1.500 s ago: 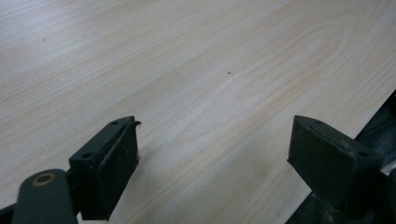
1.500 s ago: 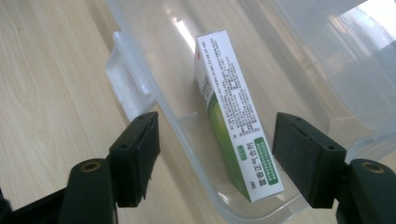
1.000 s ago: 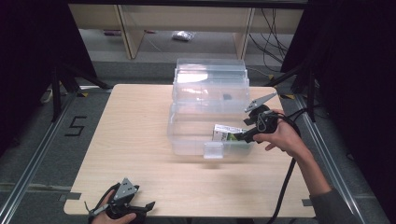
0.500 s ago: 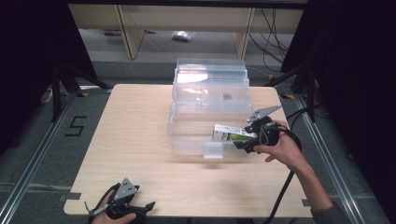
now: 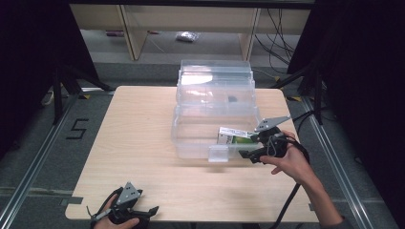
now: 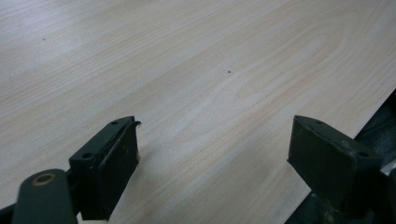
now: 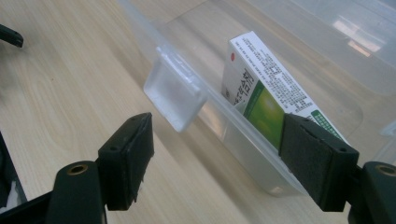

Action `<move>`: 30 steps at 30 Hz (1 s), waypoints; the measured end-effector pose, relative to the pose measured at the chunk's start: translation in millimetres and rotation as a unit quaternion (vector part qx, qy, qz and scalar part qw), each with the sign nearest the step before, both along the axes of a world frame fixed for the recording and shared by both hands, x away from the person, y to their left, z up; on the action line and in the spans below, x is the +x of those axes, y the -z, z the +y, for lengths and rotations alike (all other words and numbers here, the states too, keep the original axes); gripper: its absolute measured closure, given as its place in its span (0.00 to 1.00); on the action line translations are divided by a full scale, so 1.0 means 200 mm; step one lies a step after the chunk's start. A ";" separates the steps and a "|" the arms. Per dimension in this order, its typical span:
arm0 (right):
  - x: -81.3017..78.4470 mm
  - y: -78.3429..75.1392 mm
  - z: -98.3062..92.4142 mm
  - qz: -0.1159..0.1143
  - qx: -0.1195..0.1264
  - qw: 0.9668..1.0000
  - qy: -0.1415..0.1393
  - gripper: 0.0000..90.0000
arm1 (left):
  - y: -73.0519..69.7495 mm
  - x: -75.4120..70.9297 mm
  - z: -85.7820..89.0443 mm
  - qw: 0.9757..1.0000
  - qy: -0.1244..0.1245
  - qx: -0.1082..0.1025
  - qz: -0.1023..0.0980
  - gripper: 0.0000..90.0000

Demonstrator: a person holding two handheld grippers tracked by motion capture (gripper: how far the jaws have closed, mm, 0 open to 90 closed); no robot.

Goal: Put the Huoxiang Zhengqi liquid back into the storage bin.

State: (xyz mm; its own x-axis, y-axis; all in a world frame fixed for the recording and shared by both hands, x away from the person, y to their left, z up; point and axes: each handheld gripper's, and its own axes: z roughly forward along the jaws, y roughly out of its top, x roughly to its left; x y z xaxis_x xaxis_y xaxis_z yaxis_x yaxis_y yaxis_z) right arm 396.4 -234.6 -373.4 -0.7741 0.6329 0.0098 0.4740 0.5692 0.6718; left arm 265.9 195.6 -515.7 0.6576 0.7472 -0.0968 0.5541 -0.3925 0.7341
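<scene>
Right gripper (image 5: 253, 151), jaws apart, straddles the front wall of the clear bin (image 5: 191, 143) beside the green-and-white box (image 7: 266, 93) lying inside it; left gripper (image 5: 143, 213), jaws apart, rests at the bench (image 5: 138, 143) edge.

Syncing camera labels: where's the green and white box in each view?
High view: green and white box right of centre, inside the clear bin, by the right gripper.
Left gripper view: not in it, just the table.
Right gripper view: box upper right, leaning against the bin's front wall.
Shared landmark: the bin's front latch tab.
</scene>
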 end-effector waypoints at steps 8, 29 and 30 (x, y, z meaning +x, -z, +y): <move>-0.06 0.03 0.01 -0.008 0.020 1.000 0.003 0.28 | 0.00 0.00 0.00 1.000 -0.002 -0.002 -0.001 0.17; -0.18 0.17 0.00 -0.017 0.052 0.998 0.008 0.28 | 0.00 0.00 -0.01 1.000 -0.009 -0.009 0.000 0.17; -0.18 0.19 0.01 -0.018 0.054 0.998 0.004 0.28 | 0.00 0.00 0.00 1.000 -0.003 -0.001 0.000 0.17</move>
